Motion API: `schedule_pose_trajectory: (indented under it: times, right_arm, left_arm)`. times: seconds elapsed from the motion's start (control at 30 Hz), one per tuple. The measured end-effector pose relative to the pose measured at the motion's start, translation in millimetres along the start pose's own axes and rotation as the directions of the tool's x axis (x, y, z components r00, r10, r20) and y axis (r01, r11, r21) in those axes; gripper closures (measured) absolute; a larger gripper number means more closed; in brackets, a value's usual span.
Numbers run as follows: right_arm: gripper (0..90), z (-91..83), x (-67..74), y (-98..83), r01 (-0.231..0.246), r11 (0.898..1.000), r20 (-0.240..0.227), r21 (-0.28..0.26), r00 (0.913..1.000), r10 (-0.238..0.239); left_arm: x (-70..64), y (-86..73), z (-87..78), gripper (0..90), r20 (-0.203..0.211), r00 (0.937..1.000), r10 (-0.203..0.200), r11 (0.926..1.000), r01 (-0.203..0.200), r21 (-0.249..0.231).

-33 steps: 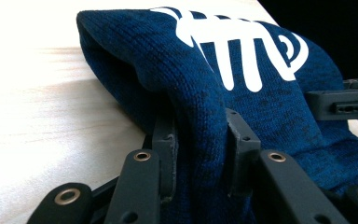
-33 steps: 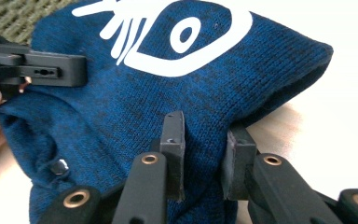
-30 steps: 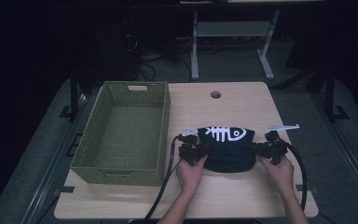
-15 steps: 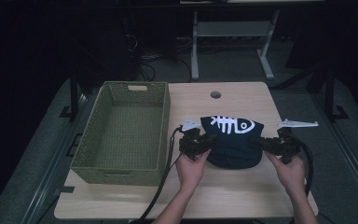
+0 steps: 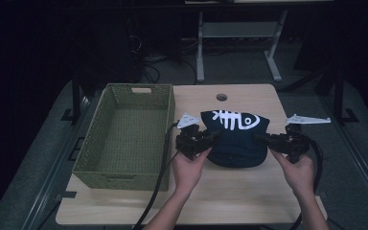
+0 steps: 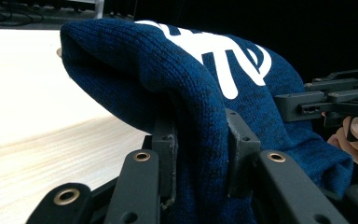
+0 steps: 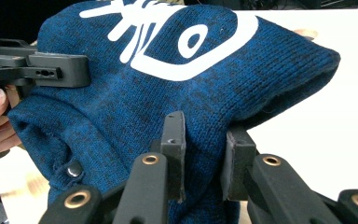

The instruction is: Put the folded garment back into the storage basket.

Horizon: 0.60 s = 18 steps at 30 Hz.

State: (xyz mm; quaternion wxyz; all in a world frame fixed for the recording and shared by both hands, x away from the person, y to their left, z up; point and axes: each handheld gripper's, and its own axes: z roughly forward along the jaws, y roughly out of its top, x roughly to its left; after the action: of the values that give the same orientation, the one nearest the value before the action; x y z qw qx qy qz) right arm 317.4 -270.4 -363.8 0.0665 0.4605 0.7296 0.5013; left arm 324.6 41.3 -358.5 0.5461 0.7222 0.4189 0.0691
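- Knit garment [image 5: 235,139], dark blue with a white fish-skeleton print, now hangs between the two grippers above the table [image 5: 249,191]; a second ago it lay lower, bunched on the tabletop with the print nearer the person.
- Left gripper [image 5: 206,140]: jaws closed on a fold at the garment's 9 o'clock edge. In the left gripper view the wool [image 6: 196,93] is pinched tight between both pads.
- Right gripper [image 5: 268,140]: jaws likewise clamped on the 3 o'clock edge; the right gripper view shows the knit [image 7: 168,93] bulging over and between the pads, with a small metal snap [image 7: 74,171] on the hem just beside them.
- Change noted: both hands have risen together over the last second, and the print has climbed toward 12 o'clock in the high view. The grips have not altered.
- Garment looks mostly clear of the wood, sagging in the middle; whether its lowest fold touches the table I cannot tell.
- Woven basket [image 5: 124,139] sits at 9 o'clock of the garment, empty, just beside the left gripper.
- Judgement: the pick-up seems done, with a carry to the basket likely next. Both grips hold only edge folds, so slip in transit is the risk.
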Motion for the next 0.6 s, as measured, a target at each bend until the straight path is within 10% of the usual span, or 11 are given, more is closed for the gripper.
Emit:
schedule_pose_trajectory:
  times: [0.6]
  right_arm:
    - [74.3, 15.2, 26.8, 39.5, -0.019, 0.999, -0.094, -0.042, 0.9955, 0.015]
  left_arm:
    - [32.3, 34.0, -34.7, 68.8, 0.024, 0.9979, -0.059, 0.9982, 0.059, -0.005]
